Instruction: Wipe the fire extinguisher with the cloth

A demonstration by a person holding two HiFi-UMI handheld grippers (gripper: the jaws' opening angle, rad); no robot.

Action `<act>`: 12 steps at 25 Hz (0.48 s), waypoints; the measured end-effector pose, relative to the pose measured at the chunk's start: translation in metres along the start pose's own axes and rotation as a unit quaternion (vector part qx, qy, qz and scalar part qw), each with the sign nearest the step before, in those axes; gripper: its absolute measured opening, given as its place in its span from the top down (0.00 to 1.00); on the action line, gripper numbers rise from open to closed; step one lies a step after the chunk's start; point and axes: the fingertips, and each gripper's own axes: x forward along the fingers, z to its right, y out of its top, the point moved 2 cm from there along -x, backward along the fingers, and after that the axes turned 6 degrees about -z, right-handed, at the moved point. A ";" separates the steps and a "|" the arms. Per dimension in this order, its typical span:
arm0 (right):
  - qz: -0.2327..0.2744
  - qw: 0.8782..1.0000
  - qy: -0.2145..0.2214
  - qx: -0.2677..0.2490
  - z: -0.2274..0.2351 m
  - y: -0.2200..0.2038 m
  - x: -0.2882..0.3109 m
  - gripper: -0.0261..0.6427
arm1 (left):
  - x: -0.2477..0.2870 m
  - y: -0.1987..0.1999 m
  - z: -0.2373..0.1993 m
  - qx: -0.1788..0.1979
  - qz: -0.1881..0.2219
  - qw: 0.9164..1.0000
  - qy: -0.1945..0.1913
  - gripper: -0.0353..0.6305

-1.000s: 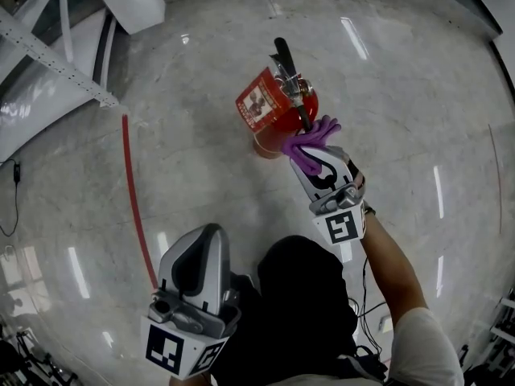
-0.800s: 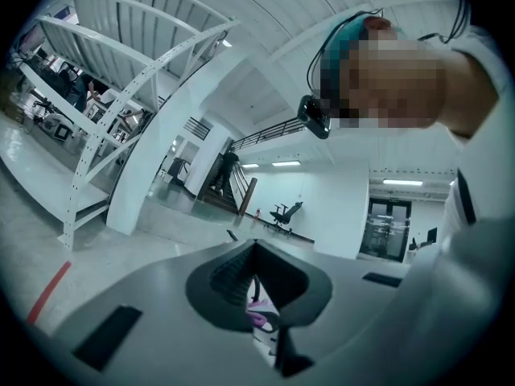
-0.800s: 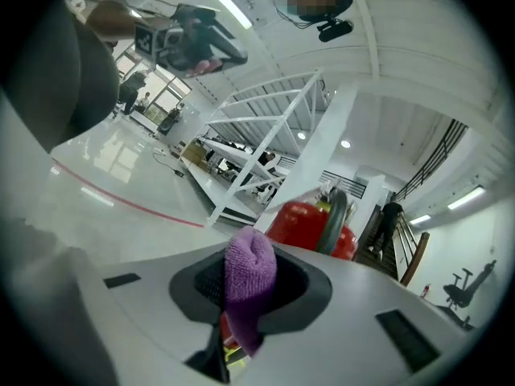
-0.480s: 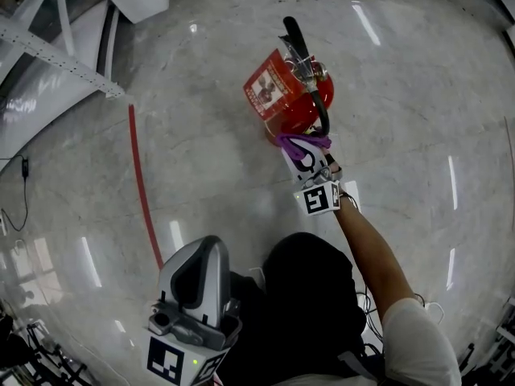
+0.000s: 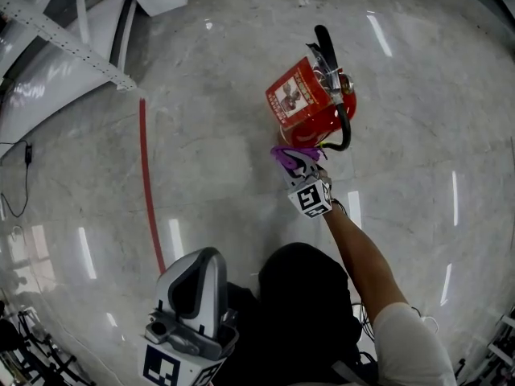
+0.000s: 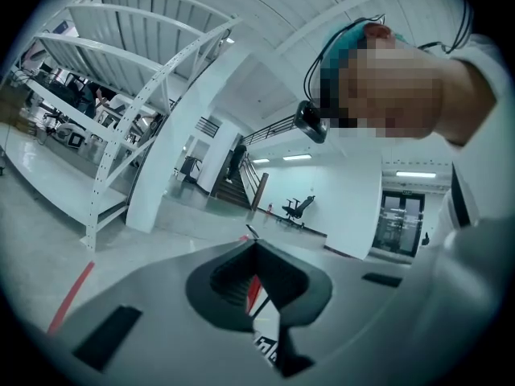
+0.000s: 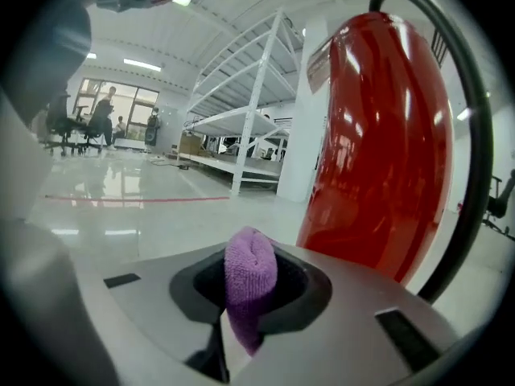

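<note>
Fire extinguisher: upright on the floor, ahead and to the right. Purple cloth pinched in the right tongs, held low beside the red cylinder for wiping; probably touching, though contact hidden from above. Left tongs closed on nothing, parked near the body, out of the way. Compared with a second ago: cloth down from the hose near the top to the lower side.
</note>
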 end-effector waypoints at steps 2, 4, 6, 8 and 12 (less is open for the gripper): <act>0.024 0.999 0.021 0.022 -0.007 0.017 -0.016 0.86 | -0.002 0.001 -0.002 -0.001 0.001 1.000 0.002 0.94; 0.077 0.995 0.036 0.060 -0.008 0.048 -0.053 0.86 | -0.004 0.001 -0.005 -0.001 0.003 1.000 0.004 0.94; 0.124 0.985 0.047 0.111 -0.001 0.080 -0.095 0.86 | -0.006 0.001 -0.008 -0.002 0.004 1.000 0.007 0.94; 0.143 0.976 0.049 0.154 0.010 0.103 -0.133 0.86 | -0.008 0.002 -0.010 -0.002 0.005 1.000 0.009 0.94; 0.139 0.971 -0.014 0.193 0.050 0.133 -0.188 0.86 | -0.005 0.006 -0.010 0.005 0.013 1.000 0.008 0.94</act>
